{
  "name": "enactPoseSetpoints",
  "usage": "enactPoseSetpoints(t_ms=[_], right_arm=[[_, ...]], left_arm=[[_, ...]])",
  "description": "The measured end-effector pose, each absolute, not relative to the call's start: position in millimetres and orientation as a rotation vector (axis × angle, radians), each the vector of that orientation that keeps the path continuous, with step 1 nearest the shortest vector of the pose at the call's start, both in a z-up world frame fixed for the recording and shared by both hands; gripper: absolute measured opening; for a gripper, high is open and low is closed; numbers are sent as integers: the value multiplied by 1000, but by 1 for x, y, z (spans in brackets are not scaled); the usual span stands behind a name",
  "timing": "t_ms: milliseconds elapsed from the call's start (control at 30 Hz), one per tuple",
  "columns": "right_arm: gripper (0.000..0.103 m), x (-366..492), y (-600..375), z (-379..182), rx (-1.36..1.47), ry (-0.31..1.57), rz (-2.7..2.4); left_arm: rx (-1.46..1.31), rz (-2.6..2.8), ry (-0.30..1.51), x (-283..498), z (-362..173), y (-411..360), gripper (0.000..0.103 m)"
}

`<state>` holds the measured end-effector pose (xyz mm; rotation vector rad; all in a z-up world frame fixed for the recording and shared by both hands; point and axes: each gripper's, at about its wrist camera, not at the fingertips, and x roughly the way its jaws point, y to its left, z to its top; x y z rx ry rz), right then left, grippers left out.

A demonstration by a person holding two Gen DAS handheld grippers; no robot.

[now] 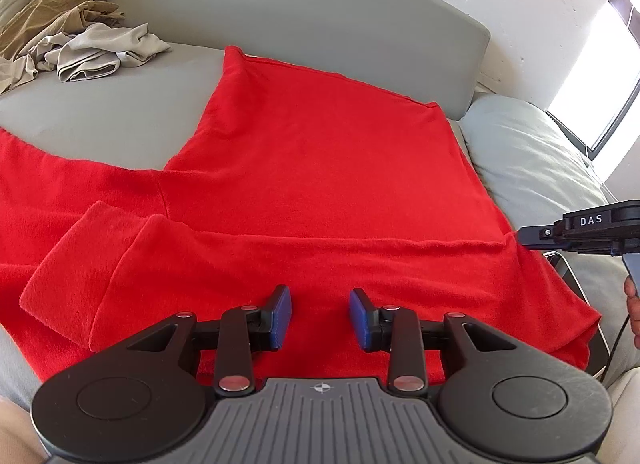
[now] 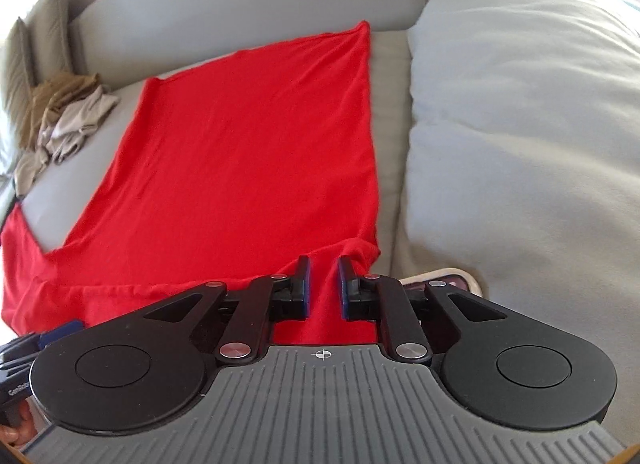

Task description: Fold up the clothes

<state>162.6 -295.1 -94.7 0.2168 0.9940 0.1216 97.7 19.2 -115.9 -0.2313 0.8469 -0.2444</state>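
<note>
The left hand-held gripper (image 1: 319,318) hovers open over the red shirt (image 1: 312,168) on the couch (image 1: 280,24), while the right hand-held gripper (image 2: 323,288) stands narrow around a fold, contact unclear.

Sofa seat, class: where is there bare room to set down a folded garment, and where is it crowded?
Free: the grey seat between the red shirt and the crumpled beige clothes, and a strip between the shirt and the pale cushion. Crowded: the near edge, where the left gripper and right gripper work.
</note>
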Motion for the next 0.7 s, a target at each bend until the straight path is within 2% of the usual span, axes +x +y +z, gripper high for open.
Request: enactPoseSetpoints(t_ms=[133,200,433,600,700], right_arm=[[9,177,-299,-109,193,1032,-4],[19,178,-309,-109,144,1017,-131],[20,140,-319,-75,232,961,-68],[23,113,-284,-91,194,1060,88],[30,88,-271,-97,137,1127,119]], left_arm=[[-284,-244,852,99,-118,26,34],[-307,-242,853,98,-119,30,35],[-318,-238,850,96,-119,29,35],[-339,-236,868,92,-118,36,35],[-337,-222,898,81,-111,40,35]])
